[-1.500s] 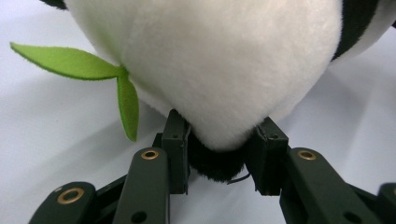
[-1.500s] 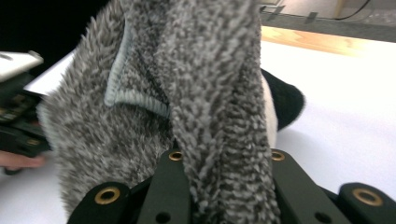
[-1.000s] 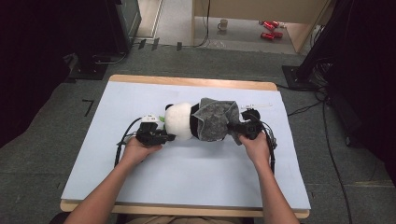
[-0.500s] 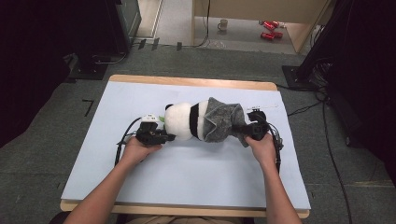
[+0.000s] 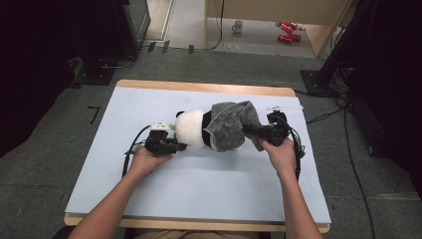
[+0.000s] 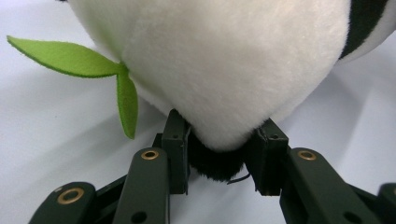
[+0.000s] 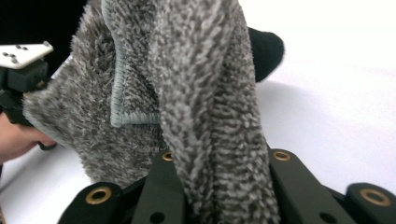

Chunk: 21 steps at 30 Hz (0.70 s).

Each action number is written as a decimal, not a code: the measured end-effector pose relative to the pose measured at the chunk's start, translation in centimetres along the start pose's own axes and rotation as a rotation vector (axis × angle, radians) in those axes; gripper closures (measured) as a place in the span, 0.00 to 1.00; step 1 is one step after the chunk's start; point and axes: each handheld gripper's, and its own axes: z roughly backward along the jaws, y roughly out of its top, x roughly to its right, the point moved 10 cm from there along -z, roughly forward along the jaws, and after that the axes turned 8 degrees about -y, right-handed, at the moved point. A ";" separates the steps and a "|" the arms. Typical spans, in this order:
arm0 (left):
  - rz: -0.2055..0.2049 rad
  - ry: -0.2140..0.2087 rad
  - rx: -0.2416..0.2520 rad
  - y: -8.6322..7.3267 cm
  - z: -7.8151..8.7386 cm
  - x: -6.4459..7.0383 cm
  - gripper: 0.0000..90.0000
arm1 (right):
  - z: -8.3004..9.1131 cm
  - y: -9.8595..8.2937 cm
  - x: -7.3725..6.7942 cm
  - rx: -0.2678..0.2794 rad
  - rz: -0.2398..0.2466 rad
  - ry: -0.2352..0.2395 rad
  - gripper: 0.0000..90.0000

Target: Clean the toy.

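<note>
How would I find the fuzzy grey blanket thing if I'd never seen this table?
Look at the middle of the pale blue table, where a plush panda lies on its side. The grey towel is draped over the panda's right-hand half. It is the one shaggy, speckled grey thing, with a stitched edge.

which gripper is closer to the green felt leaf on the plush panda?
Left. The left gripper clamps a black part of the white plush panda right beside the green felt leaf. The right gripper holds the grey fuzzy towel at the panda's far end.

Mug (image 5: 238,26) and red cans (image 5: 286,31) on floor beyond table (image 5: 149,99); black stands at sides.
</note>
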 end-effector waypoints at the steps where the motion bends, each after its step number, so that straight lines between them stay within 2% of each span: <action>1: 0.001 0.000 0.000 0.0 0.0 0.0 0.71 | 0.1 0.2 -0.4 0.003 -0.006 0.011 0.88; 7: 0.002 0.005 0.000 0.0 0.0 0.1 0.72 | 0.5 1.3 -2.2 0.040 -0.006 0.047 0.87; 13: -0.005 0.001 0.018 0.8 0.3 1.1 0.77 | -0.1 1.9 -3.6 0.067 0.075 0.000 0.82; 17: 0.003 -0.011 0.000 1.1 0.2 2.3 0.77 | -0.6 2.4 -4.3 0.109 0.092 -0.019 0.70; 21: 0.011 -0.017 -0.012 1.1 -0.1 3.0 0.77 | -0.9 2.7 -5.6 0.133 0.109 -0.002 0.58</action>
